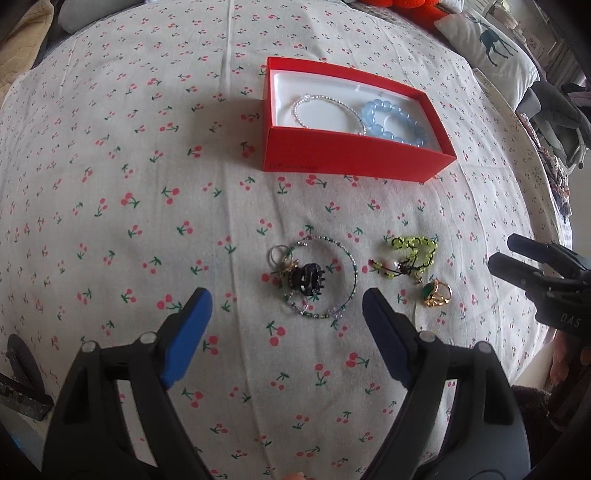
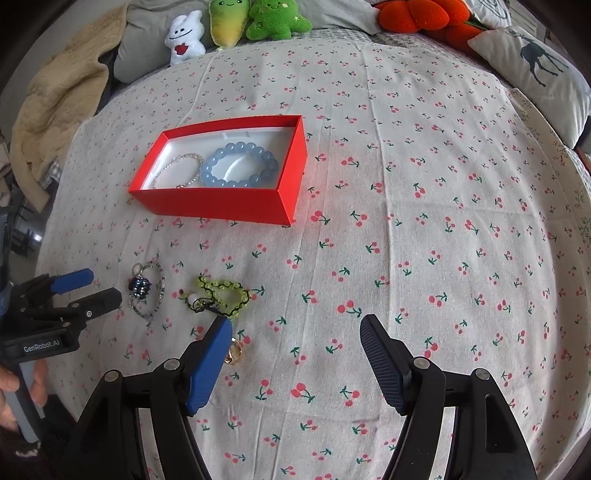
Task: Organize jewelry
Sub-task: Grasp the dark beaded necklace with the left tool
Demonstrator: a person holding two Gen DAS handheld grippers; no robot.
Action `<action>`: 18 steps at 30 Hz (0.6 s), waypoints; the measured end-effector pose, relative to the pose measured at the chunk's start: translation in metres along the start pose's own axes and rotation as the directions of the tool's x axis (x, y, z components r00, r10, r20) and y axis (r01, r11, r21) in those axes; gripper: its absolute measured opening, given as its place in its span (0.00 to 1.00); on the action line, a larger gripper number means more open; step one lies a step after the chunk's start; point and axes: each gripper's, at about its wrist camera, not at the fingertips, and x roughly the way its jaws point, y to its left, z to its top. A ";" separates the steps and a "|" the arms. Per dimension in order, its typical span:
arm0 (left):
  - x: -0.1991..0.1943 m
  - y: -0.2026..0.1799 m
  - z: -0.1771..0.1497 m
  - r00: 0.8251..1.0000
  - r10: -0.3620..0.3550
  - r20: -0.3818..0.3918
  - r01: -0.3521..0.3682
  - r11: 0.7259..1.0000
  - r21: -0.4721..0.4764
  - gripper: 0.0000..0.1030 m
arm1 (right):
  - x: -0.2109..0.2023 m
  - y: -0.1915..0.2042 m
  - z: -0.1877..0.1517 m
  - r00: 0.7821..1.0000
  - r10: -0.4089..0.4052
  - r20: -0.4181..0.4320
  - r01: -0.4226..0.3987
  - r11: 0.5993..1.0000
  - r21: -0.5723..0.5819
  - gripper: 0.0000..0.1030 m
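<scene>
Now | glossy round blue beads (image 2: 236, 164) | rigid rectangular red box (image 2: 221, 205)

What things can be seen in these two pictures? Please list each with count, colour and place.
Jewelry box: 1, red, open, on bedsheet.
Beaded bracelet: 1, light blue, inside box.
Thin bracelet: 1, silver, inside box.
Wire bracelet: 1, green-clear beads, on sheet.
Hair claw: 1, dark, inside wire bracelet.
Knotted bracelet: 1, lime-green, right of it.
Ring: 1, gold, green stone.
Plush toys: several, far edge.
Bedsheet: 1, cherry print.
Left gripper: open.
Right gripper: open.
</scene>
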 end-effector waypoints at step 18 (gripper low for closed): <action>0.016 0.025 -0.004 0.990 -0.128 -0.061 0.118 0.982 -0.149 0.25 | 0.019 0.010 0.003 0.998 0.015 -0.062 -0.014 0.999 0.031 0.72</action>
